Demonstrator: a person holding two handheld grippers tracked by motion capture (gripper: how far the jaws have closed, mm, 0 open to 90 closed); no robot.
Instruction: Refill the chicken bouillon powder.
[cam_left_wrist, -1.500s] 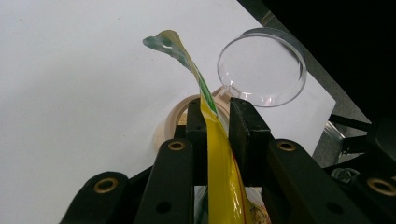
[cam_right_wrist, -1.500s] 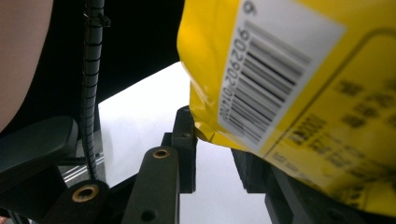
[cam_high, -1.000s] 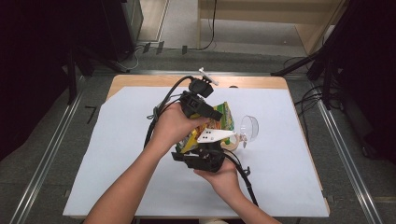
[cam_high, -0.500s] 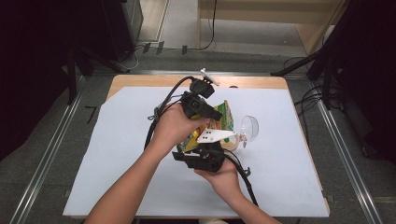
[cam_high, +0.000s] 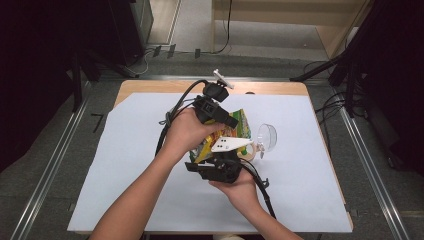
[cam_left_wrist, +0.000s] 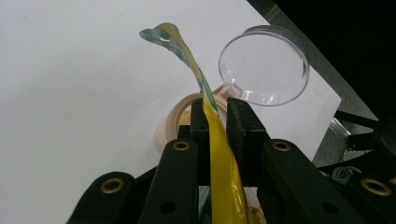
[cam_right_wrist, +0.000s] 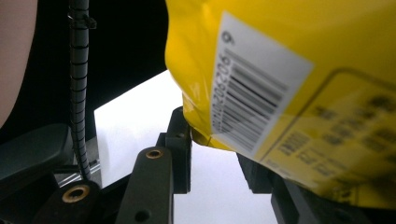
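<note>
From above, the person holds a yellow snack bag (cam_high: 227, 134) up over the white sheet (cam_high: 125, 165) on the table, the left gripper (cam_high: 216, 111) at its far end and the right gripper (cam_high: 220, 167) below it. A clear lid (cam_high: 267, 137) stands just beside the bag, with a tan bowl (cam_high: 247, 154) under it.

In the left gripper view, the jaws are pinched narrow on the bag's thin edge (cam_left_wrist: 219, 158), above the bowl (cam_left_wrist: 175, 119) and next to the lid (cam_left_wrist: 264, 70).

In the right gripper view, the bag's barcode side (cam_right_wrist: 289, 93) sits between the jaws; whether they press on it I cannot tell.
</note>
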